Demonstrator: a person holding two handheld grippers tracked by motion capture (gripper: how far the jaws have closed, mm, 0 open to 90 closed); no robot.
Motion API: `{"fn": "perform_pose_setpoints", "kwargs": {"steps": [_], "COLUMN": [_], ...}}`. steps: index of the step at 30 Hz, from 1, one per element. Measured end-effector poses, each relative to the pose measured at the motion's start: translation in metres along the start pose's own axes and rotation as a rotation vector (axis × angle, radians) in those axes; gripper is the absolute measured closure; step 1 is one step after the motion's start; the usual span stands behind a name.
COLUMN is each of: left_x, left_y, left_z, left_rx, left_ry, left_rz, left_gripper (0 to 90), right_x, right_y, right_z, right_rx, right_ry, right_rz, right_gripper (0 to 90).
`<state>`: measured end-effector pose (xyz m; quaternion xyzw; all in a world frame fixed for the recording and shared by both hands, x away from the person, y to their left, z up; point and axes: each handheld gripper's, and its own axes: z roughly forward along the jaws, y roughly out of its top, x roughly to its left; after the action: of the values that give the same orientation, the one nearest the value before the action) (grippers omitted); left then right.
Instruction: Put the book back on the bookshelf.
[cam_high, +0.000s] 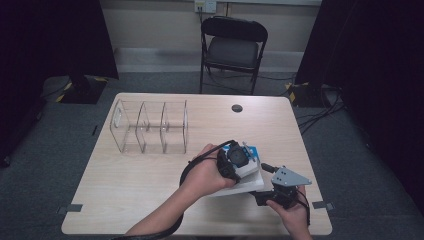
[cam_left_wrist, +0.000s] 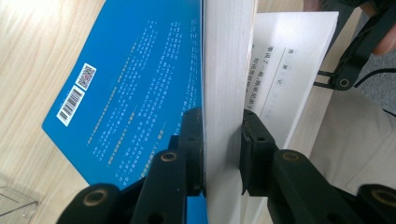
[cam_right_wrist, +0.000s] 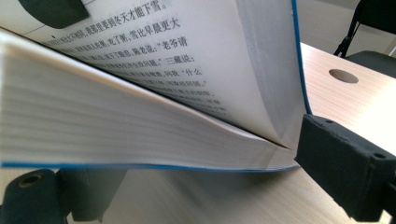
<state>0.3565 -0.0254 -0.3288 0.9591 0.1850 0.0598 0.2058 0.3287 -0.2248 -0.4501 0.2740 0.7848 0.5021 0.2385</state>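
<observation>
The left gripper (cam_left_wrist: 222, 154) clamps its jaws on the open book's (cam_left_wrist: 135, 79) lifted pages, while the right gripper's (cam_high: 270, 186) jaws stand apart (the book's lower pages between them) on the bench (cam_high: 150, 190).

Table left half: lying open for a hand | far left: clear organizer (cam_high: 150, 126) standing in the way | near right: open book (cam_high: 245, 181) blocking – table (cam_high: 125, 185) edge running just beside it | far right: staying passable
</observation>
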Motion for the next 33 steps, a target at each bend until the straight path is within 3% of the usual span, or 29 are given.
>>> {"fn": "perform_pose_setpoints", "kwargs": {"steps": [9, 24, 27, 28, 30, 31, 33], "left_x": [0.001, 0.007, 0.008, 0.008, 0.01, 0.01, 0.012], "left_y": [0.007, 0.008, 0.008, 0.008, 0.008, 0.007, 0.005], "left_z": [-0.016, -0.018, -0.019, -0.019, -0.019, -0.019, -0.02], "left_rx": [-0.01, -0.009, -0.007, -0.012, -0.018, -0.022, -0.031], "left_ry": [0.0, -0.027, -0.034, -0.035, -0.044, -0.044, -0.033], "left_rz": [0.004, 0.035, 0.037, 0.034, 0.036, 0.032, 0.062], "left_gripper": [74.3, 74.1, 74.1, 74.2, 74.1, 73.9, 71.4], "right_x": [-0.003, -0.012, -0.015, -0.014, -0.012, -0.011, -0.011], "right_y": [0.011, 0.023, 0.026, 0.03, 0.033, 0.035, 0.036], "right_z": [-0.004, 0.0, 0.003, 0.006, 0.008, 0.01, 0.011], "right_rx": [-0.056, -0.041, -0.034, -0.034, -0.026, -0.01, -0.011], "right_ry": [0.022, 0.07, 0.11, 0.143, 0.156, 0.166, 0.206], "right_rz": [-0.032, -0.108, -0.118, -0.141, -0.153, -0.153, -0.139], "right_gripper": [8.5, 7.0, 7.2, 7.6, 8.3, 10.8, 23.0]}}
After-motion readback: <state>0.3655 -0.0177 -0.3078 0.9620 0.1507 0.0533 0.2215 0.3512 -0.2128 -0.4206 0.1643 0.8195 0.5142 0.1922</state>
